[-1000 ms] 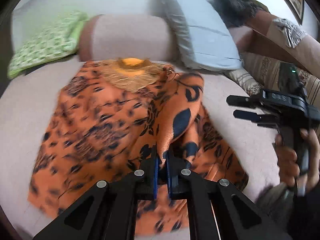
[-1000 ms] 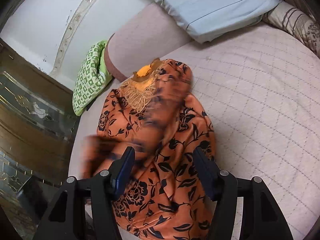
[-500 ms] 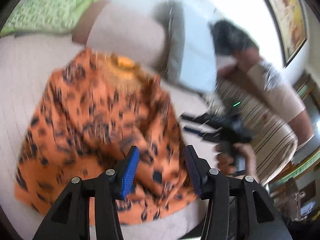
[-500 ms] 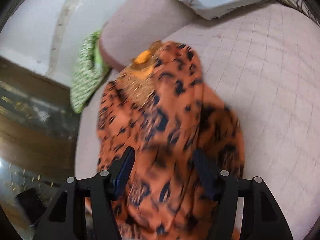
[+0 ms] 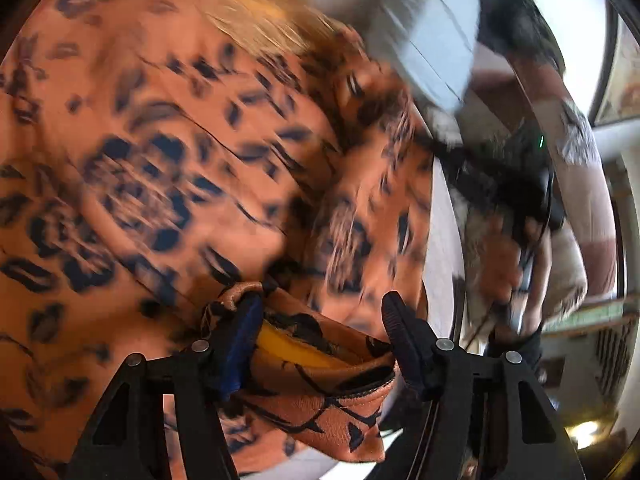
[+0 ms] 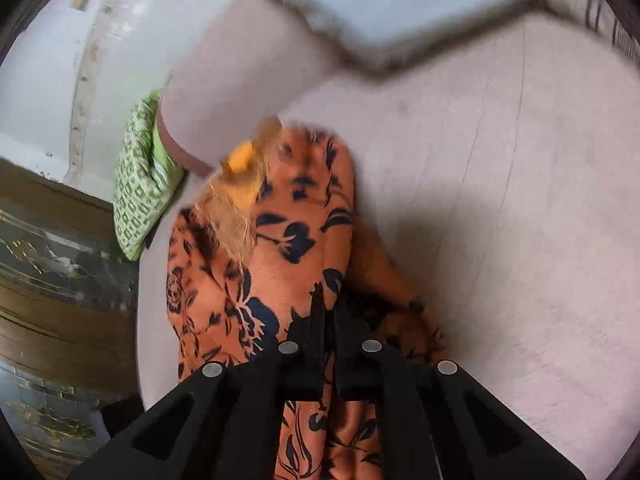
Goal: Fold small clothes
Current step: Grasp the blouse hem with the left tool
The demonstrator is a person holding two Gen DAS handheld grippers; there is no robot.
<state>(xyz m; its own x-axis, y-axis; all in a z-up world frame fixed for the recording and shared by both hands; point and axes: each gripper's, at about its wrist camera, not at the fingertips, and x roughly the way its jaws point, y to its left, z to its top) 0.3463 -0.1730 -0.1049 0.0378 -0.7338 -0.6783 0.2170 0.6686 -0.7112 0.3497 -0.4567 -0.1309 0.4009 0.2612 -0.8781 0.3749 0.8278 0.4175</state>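
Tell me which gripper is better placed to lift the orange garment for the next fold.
Probably the right gripper: its jaws are shut on the orange floral garment. The left gripper stands open around a hem fold, just opened.

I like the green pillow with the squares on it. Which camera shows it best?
The right wrist view. The green patterned pillow shows there from end to end, leaning beside the pinkish bolster, left of the orange flowered garment. The left wrist view does not show it at all; blurred orange cloth fills that picture.
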